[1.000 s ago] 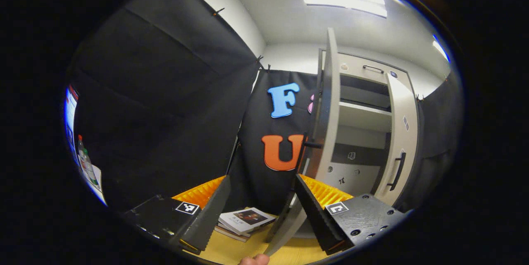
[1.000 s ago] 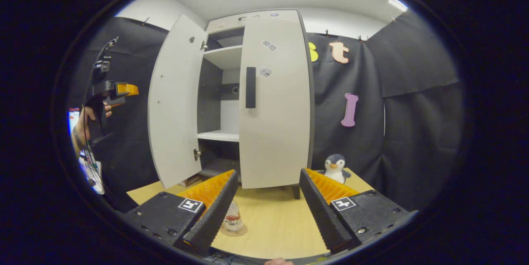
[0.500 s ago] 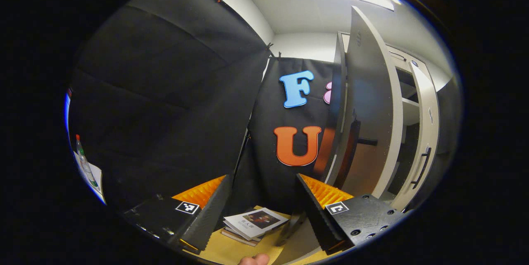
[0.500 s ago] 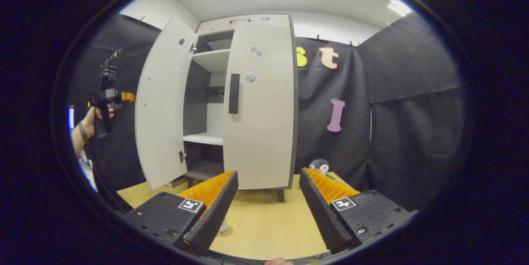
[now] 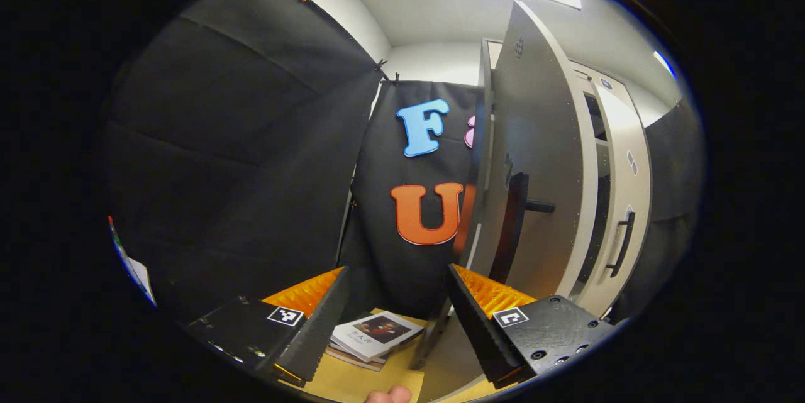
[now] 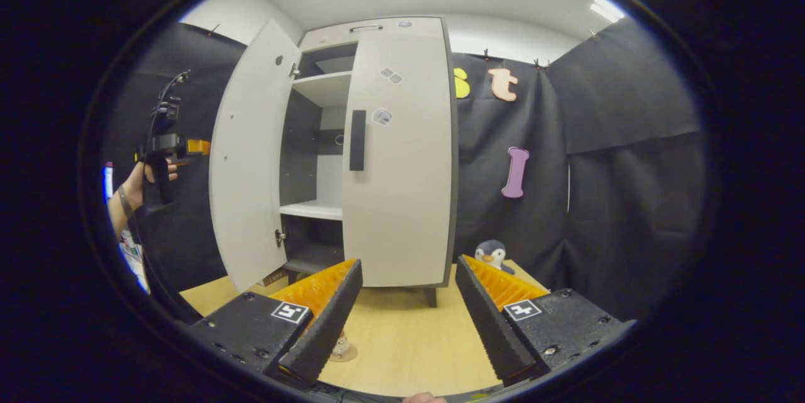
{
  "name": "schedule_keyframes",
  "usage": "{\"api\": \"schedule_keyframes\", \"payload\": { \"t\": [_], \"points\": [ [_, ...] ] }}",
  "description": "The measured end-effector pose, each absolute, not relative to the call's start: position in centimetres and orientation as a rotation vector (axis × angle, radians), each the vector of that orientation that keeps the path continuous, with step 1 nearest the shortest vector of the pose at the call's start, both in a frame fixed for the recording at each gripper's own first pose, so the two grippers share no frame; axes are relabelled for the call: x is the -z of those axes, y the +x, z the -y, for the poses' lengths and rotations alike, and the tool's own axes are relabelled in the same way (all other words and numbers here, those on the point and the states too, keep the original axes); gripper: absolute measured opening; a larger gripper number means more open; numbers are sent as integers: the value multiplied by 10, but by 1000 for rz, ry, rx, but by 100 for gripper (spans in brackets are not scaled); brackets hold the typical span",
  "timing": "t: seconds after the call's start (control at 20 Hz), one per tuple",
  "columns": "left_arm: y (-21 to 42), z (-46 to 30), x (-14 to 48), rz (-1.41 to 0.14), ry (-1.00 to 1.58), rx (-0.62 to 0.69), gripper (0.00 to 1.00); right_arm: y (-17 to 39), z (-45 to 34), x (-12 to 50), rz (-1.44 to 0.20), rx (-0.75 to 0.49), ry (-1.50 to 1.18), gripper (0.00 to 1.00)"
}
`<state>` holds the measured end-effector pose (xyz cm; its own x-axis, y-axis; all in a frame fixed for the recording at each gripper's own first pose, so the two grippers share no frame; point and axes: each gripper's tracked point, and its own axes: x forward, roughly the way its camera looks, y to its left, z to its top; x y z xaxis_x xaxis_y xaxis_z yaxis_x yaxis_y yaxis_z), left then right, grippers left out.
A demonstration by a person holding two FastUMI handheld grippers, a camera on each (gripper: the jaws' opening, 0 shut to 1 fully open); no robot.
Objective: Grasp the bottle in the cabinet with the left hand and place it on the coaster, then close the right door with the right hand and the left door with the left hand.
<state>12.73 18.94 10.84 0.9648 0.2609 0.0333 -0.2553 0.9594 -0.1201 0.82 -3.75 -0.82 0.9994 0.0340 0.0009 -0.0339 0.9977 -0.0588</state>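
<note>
Black two-finger right gripper with orange ribbed finger pads, square black-and-white marker tags, round screws, matching left gripper, dark band on person's wrist

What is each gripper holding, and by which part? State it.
Nothing is held. The left gripper is open beside the left door; the right gripper is open above the table.

Recording booth, black cloth walls (clipped up), cabinet
</note>
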Motion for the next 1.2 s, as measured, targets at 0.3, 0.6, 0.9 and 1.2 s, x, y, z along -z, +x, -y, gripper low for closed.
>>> {"api": "schedule_keyframes", "payload": {
  "t": [0.3,0.6,0.9,1.2],
  "points": [
    [154,-108,-105,35,-118,-61,93,10,44,8,-1,-17,-62,94],
    [158,-96,-123,128,-53,-95,99,6,55,9,-1,20,-42,97],
    [124,-104,-124,123,-65,-126,99,5,64,17,-18,46,-23,98],
    [73,-84,-92,136,20,-134,99,8,60,22,-33,16,-12,98]
  ]
}}
